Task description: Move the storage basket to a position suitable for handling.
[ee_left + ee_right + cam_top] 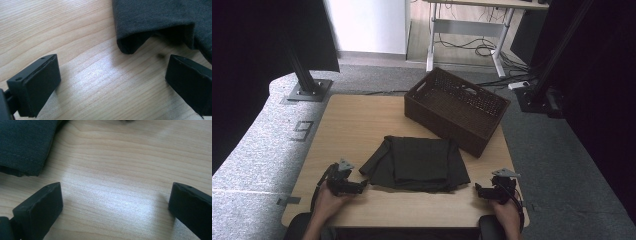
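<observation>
A: What lay on the table?

B: A dark folded garment sat near the middle of the wooden top, toward the person's edge. Its sides were folded in over the centre, and a sleeve or flap stuck out toward nine o'clock. Beyond it, at about one o'clock, stood a dark woven basket, set at an angle near the far right corner, with its near wall just beside the cloth's far right corner.

A: And the left gripper?

B: It rested low on the table at about eight o'clock from the garment, held in the left hand, tips pointing toward the cloth's near left corner. In the left gripper view its jaws were spread wide with only bare wood between them; the folded edge of the cloth lay just ahead at about one o'clock, apart from both jaws.

A: The right gripper?

B: At about four o'clock from the garment, near the table's near right corner, held in the right hand. In the right gripper view its jaws were likewise wide apart over bare wood. A stitched corner of the cloth lay at about ten o'clock, near the left jaw but not touching it.

A: Was anything gripped?

B: No, both held nothing.
</observation>
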A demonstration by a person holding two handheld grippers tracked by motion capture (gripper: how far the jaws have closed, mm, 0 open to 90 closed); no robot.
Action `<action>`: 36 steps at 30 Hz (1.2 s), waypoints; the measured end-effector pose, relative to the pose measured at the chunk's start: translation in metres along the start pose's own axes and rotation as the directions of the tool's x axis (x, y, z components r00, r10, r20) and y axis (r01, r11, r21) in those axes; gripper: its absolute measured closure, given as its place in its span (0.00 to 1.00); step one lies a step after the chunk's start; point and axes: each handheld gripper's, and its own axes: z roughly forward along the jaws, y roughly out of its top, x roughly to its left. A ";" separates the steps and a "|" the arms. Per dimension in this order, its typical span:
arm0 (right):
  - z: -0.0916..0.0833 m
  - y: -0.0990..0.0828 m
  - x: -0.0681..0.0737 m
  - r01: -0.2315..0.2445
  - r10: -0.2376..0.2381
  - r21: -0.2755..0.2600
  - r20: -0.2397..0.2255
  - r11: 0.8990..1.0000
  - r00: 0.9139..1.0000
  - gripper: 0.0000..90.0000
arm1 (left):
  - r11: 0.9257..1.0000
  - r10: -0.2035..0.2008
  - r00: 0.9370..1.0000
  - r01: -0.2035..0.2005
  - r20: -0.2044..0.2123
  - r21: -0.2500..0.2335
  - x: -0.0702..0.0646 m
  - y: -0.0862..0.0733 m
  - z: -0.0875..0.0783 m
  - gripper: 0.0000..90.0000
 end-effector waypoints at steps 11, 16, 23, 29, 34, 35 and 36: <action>0.001 0.001 0.002 -0.014 0.014 0.000 0.014 1.000 1.000 0.00 | 1.000 0.002 1.000 -0.002 0.001 0.010 0.000 0.000 -0.001 0.00; 0.001 0.001 0.002 -0.015 0.015 0.000 0.016 1.000 1.000 0.00 | 1.000 0.003 1.000 -0.003 0.004 0.015 0.000 0.000 -0.002 0.00; 0.001 0.003 0.003 0.006 -0.006 0.013 -0.006 1.000 1.000 0.00 | 0.999 0.002 1.000 -0.003 0.021 0.034 0.000 0.001 -0.004 0.00; 0.000 0.006 0.008 0.040 -0.040 0.023 -0.027 0.999 0.999 0.00 | 0.999 -0.025 0.998 0.023 0.066 0.028 0.006 0.005 -0.010 0.02; -0.004 0.012 0.006 0.010 -0.010 0.008 -0.057 1.000 0.998 0.01 | 1.000 -0.017 0.997 0.017 0.075 -0.003 0.007 0.011 -0.016 0.03; -0.005 0.014 0.006 0.005 -0.005 0.003 -0.065 1.000 0.998 0.02 | 1.000 -0.017 0.997 0.017 0.075 -0.003 0.007 0.011 -0.016 0.03; -0.006 0.016 0.007 0.011 -0.012 -0.002 -0.066 1.000 0.998 0.02 | 1.000 -0.015 0.997 0.016 0.080 -0.009 0.006 0.014 -0.017 0.03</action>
